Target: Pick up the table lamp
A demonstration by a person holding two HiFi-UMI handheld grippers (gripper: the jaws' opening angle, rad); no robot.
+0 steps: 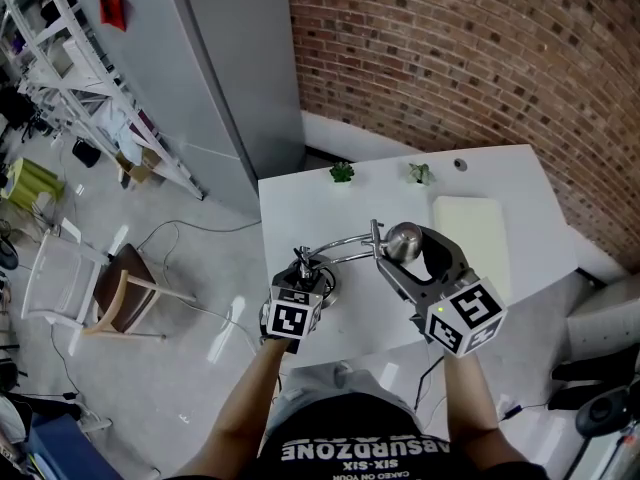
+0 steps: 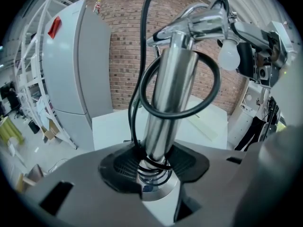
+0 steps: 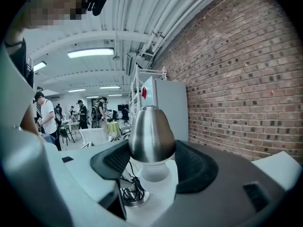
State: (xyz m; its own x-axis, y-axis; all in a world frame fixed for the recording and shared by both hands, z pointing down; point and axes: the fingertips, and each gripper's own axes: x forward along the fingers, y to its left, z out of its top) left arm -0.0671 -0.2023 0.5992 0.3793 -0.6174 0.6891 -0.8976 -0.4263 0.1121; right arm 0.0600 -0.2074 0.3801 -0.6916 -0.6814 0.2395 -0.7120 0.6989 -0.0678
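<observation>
The table lamp has a chrome post (image 2: 165, 93), a curved chrome arm (image 1: 345, 243) and a rounded metal shade (image 3: 151, 134) with a white bulb (image 2: 230, 53). A black cord (image 2: 142, 79) loops around the post. My left gripper (image 1: 305, 268) (image 2: 158, 162) is shut on the post just above the round base (image 2: 158, 190). My right gripper (image 1: 405, 248) (image 3: 151, 157) is shut on the shade, with its pads on both sides. The lamp is over the front of the white table (image 1: 510, 173). I cannot see whether the base touches the table.
Two small green plants (image 1: 342, 172) (image 1: 419, 174) and a small round object (image 1: 460, 165) stand along the table's far edge. A pale flat pad (image 1: 470, 230) lies to the right. A grey cabinet (image 1: 200, 68), a brick wall (image 1: 450, 58) and a chair (image 1: 70, 278) surround the table.
</observation>
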